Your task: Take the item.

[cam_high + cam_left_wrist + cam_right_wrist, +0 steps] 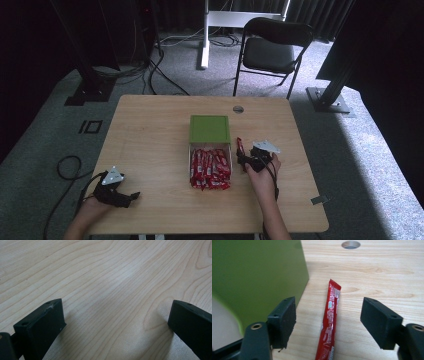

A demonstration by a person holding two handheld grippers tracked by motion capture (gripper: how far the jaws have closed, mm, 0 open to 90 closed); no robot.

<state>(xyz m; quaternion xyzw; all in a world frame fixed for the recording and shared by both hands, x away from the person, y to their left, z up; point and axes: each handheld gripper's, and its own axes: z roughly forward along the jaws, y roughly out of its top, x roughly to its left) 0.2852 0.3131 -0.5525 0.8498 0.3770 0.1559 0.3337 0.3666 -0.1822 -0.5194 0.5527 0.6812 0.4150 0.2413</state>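
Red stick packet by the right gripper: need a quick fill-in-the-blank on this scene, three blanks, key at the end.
1. The single red stick packet lies flat on the ____, between the right gripper's open jaws.
2. The lid half covering the box of packets is ____ in colour.
3. The left gripper's jaws stand ____, with bare wood between them.

Missing words: table; green; open

A light wooden counter [150, 130] is set on grey carpet [360, 165], with a black folding chair [272, 47] placed behind it. Black curtains [320, 15] are hung at the back, cables [150, 70] are strewn across the floor, and daylight is cast from the right.
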